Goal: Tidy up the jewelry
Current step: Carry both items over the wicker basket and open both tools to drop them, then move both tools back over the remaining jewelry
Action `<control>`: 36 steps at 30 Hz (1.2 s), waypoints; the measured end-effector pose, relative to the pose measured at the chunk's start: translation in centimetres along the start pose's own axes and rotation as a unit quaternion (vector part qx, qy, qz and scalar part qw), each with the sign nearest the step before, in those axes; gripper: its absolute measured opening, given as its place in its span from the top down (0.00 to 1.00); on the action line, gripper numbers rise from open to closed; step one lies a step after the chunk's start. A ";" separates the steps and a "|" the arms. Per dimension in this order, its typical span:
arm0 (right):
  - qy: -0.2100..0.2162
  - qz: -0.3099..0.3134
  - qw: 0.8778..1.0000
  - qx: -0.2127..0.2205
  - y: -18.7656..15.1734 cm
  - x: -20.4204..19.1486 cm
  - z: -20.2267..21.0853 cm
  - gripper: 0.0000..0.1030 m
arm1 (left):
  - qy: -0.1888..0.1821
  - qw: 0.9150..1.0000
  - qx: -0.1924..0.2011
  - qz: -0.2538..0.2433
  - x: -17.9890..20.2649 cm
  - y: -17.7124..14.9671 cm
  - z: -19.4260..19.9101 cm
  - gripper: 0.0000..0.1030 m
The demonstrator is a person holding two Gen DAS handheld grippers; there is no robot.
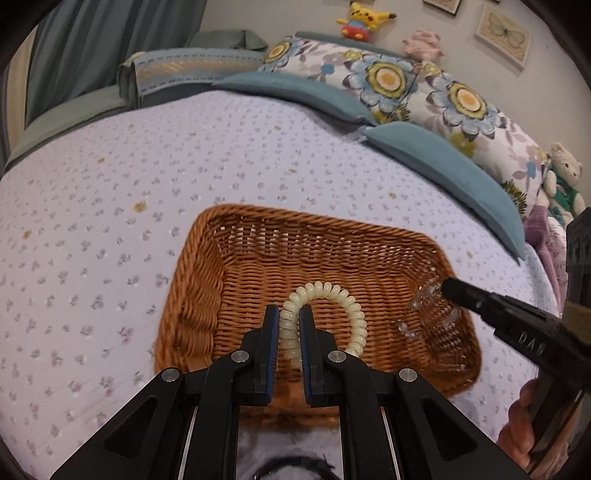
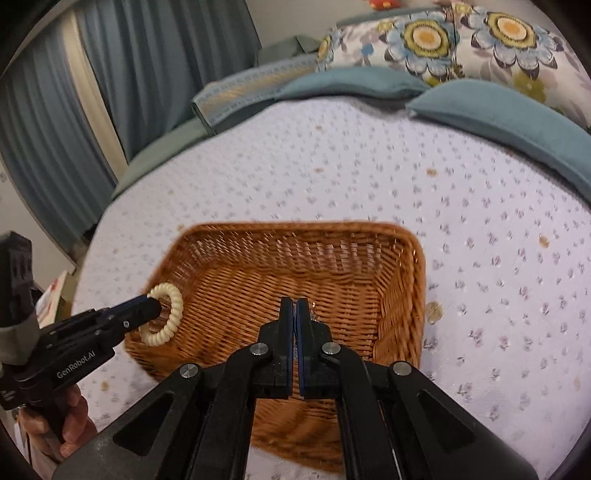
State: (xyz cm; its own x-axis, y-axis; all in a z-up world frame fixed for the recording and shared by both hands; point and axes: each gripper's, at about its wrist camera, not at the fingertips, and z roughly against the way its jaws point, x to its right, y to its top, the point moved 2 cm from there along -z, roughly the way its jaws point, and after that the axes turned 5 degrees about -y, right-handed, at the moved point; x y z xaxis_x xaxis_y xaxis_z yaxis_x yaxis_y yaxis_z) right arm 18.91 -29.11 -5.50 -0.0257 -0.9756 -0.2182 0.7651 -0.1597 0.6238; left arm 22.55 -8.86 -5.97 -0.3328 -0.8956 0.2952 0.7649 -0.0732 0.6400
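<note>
My left gripper (image 1: 289,325) is clamped on a cream spiral hair tie (image 1: 325,317), its coil arching out to the two o'clock side of my fingers, above the floor of the wicker basket (image 1: 192,295). My right gripper (image 1: 448,288) comes in from four o'clock in the left wrist view, its tip pressed together on a clear beaded bracelet (image 1: 430,310) that dangles over the basket's right-hand part; whether it touches the weave I cannot tell.

The right wrist view gives what the other lacks: the hair tie (image 2: 162,314) seen as a full ring on my left gripper (image 2: 151,308) at nine o'clock, over the basket's (image 2: 417,295) left rim. In return it nearly loses the bracelet; between my right gripper's (image 2: 295,306) closed fingers only a glint of something small shows, too blurred to name.

The basket sits on a pale lilac bedspread (image 1: 110,221) sprigged with small flowers and a few brown spots. At twelve to two o'clock lie teal pillows (image 1: 443,162) and a floral cushion (image 1: 399,85), with a yellow plush toy (image 1: 364,20) on the headboard, a teddy bear (image 1: 563,177) at three o'clock, framed butterfly prints (image 1: 504,33) on the wall, and blue curtains (image 2: 66,110) at ten o'clock.
</note>
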 end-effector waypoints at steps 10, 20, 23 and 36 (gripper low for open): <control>0.000 -0.018 0.999 -0.033 -0.9 1.0 -1.4 0.73 | -0.007 1.000 -0.027 0.014 -0.8 -0.9 -1.7 0.75; 0.001 0.031 0.999 0.029 -3.8 -1.7 8.5 0.52 | -0.041 0.998 0.047 0.008 0.0 -3.4 10.3 0.34; 0.003 0.042 0.998 0.047 -5.9 -2.3 11.9 0.39 | -0.046 0.997 0.064 0.014 0.0 -5.7 14.0 0.33; -0.038 0.077 0.995 0.051 -15.0 -2.9 15.2 0.40 | -0.051 0.995 0.049 0.064 -0.3 -17.9 19.9 0.33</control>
State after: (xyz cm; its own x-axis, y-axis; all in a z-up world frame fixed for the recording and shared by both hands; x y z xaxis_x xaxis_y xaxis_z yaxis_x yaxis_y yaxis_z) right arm -2.29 -26.16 -2.79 0.0365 -0.9976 -0.0592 0.6943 -0.0173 0.7195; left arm -2.06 1.41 -3.42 -0.2939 -0.8456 0.4456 0.7485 0.0863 0.6575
